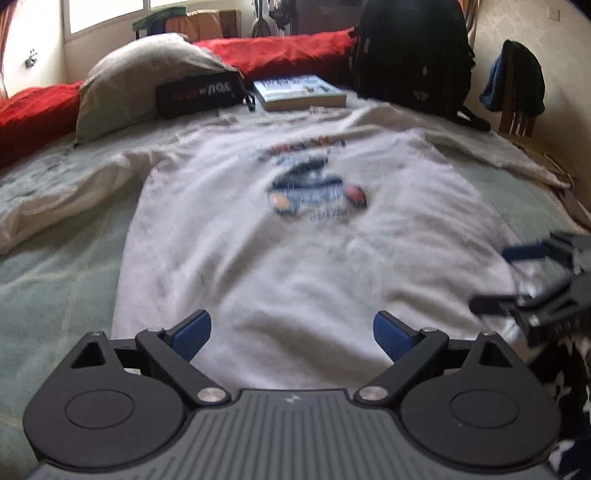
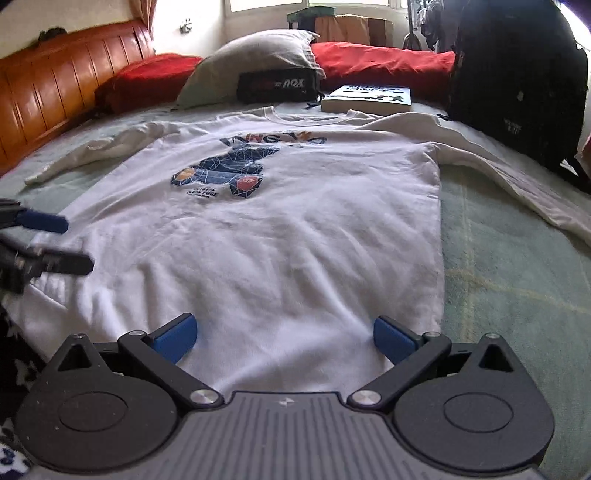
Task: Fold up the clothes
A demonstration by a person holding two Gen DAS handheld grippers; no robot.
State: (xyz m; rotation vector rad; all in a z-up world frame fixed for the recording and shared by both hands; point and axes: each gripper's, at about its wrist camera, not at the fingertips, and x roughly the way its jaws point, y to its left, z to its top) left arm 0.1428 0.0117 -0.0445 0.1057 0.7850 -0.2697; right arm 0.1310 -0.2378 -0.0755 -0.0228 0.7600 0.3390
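Book [image 2: 367,98], backpack [image 2: 517,81], pillow [image 2: 251,59] beyond shirt [image 2: 277,240] collar.

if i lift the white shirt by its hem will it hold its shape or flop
The white shirt will probably flop: its cloth already lies wrinkled on the bed. The long sleeves would likely trail. It looks light.

Home bedroom: bed [image 2: 517,295], pillow [image 2: 255,55], wooden headboard [image 2: 55,92], window [image 2: 266,5]

Both claws spread wide, holding nothing.
Your left claw [image 1: 291,334] and right claw [image 2: 284,338] point downward side by side, blue pads parted.
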